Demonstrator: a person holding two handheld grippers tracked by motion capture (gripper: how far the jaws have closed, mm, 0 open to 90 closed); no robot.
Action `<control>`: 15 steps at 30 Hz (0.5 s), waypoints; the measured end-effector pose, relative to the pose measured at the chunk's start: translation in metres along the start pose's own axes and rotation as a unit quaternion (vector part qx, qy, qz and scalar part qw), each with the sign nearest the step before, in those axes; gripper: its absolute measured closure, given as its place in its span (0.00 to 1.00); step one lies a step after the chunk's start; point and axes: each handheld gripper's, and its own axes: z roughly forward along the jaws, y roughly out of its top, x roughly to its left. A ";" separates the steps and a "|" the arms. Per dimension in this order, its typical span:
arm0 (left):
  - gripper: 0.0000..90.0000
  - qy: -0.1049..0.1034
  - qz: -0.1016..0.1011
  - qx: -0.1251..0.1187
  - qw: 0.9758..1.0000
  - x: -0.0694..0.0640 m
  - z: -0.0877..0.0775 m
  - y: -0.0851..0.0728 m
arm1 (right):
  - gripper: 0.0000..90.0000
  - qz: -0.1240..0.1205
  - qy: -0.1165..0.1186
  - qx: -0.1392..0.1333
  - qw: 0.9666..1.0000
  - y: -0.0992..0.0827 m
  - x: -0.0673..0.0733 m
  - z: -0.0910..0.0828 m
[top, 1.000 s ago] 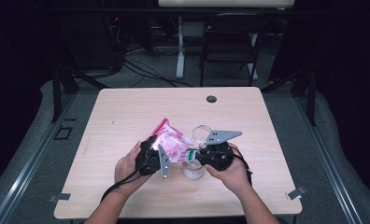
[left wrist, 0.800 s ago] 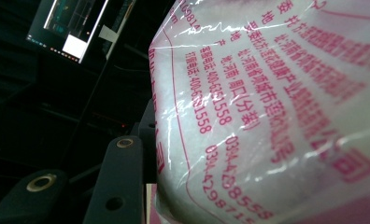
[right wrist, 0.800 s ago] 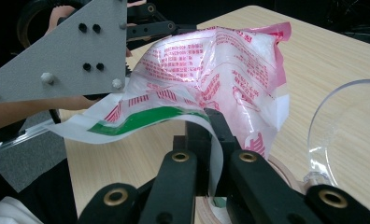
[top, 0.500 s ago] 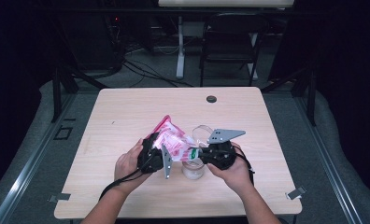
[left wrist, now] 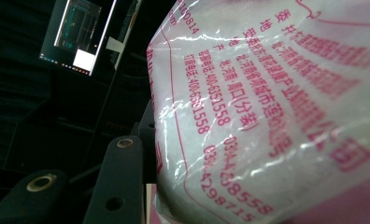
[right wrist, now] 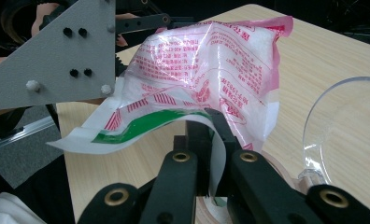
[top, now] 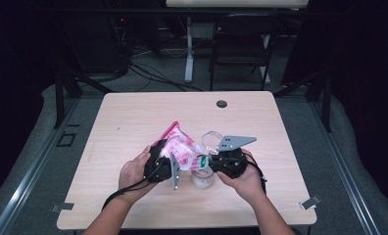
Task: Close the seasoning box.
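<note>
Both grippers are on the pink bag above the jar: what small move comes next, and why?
Probably tip the bag further toward the clear jar. The right gripper pinches the bag's opened green-edged end, the left gripper holds its body, and white granules still fill it above the jar's mouth.

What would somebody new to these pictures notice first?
The pink-printed plastic bag, full of white grains, is held up between both grippers near the front middle of the table. The right gripper has its jaws pinched on the bag's open edge, and the left gripper holds its body. A clear jar stands just below the bag's mouth.
</note>
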 end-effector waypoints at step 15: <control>0.68 0.005 0.017 -0.001 1.000 0.000 -0.002 -0.001 | 1.00 -0.016 -0.022 0.003 1.000 0.000 0.003 0.003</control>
